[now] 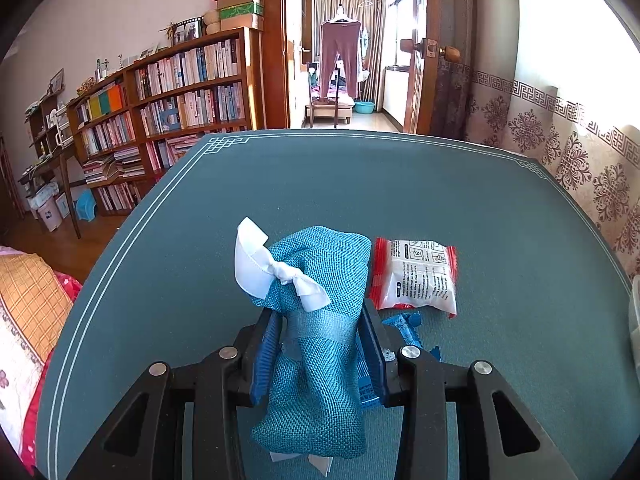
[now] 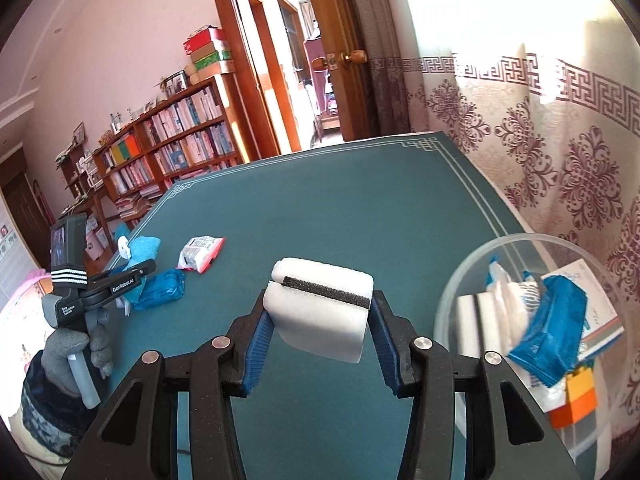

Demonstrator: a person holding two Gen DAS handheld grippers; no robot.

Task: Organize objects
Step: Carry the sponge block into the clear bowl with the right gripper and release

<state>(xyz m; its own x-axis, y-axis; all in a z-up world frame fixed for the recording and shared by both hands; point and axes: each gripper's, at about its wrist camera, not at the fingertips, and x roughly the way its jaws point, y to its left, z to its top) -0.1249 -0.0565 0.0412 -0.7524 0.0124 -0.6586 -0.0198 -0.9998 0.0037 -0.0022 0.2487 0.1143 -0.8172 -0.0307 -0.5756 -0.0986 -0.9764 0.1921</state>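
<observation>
My left gripper [image 1: 320, 320] is shut on a blue woven pouch [image 1: 316, 360] tied with a white ribbon [image 1: 272, 270], held upright above the green table mat [image 1: 400, 200]. To its right lie a red-and-white snack packet [image 1: 416, 276] and a blue wrapper [image 1: 404, 328]. My right gripper [image 2: 320, 312] is shut on a white sponge [image 2: 320, 304] with a black strip, held over the mat. A clear round container [image 2: 472, 272] at the right holds a blue packet [image 2: 552, 328], a white sponge, a box and an orange block. In the right wrist view the left gripper [image 2: 132, 276] holds the pouch [image 2: 140, 248] at far left.
A blue packet [image 2: 160, 290] and the snack packet [image 2: 200, 254] lie near the mat's left edge. A patterned curtain [image 2: 560, 152] hangs close along the right side. Bookshelves [image 1: 172, 116] and an open door [image 1: 412, 48] stand beyond the table. A gloved hand [image 2: 68, 348] grips the left tool.
</observation>
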